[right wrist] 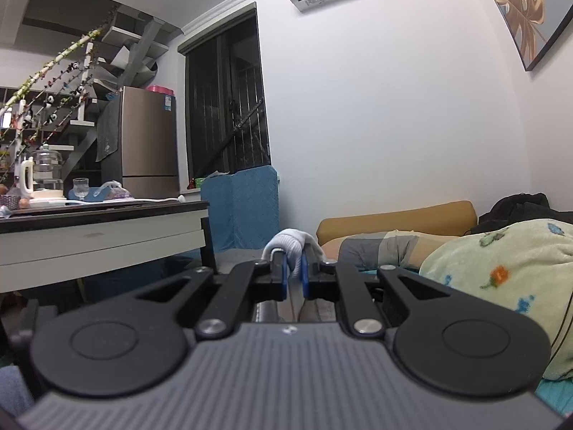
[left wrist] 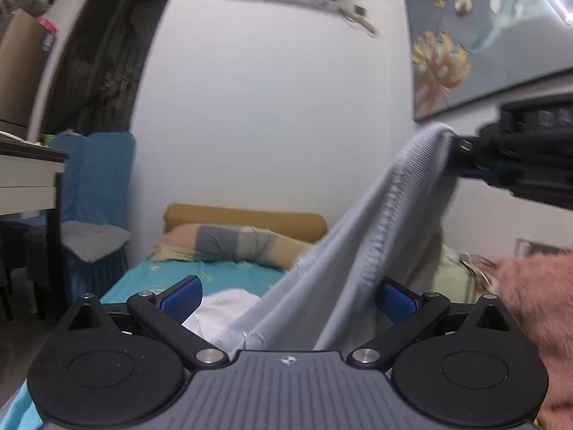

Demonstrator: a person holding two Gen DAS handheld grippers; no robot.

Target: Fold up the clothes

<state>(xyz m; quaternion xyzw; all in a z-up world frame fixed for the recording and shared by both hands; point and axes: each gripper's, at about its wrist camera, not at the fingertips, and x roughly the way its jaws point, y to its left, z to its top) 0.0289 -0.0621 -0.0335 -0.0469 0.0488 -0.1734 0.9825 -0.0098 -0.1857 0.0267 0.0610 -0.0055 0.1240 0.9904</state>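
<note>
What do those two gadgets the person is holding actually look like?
Both match. The left gripper and the right gripper have matte black linkage arms with silver pivot pins, two round black discs, a ribbed grey body bearing a small round emblem, and blue textured finger pads. No cables show.

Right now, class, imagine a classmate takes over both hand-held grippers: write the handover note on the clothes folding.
Right hand-held gripper: shut on a bunched edge of the light grey garment, holding it lifted.
Left hand-held gripper: open, blue pads spread, with the garment's hanging part between them but not pinched.
Garment: draped from the right grip down toward the teal bed sheet; a white cloth lies on the bed beneath.
Done: one edge picked up.
Left: probably close the left on a lower edge, spread the garment flat, then fold. No fold is visible yet.
</note>
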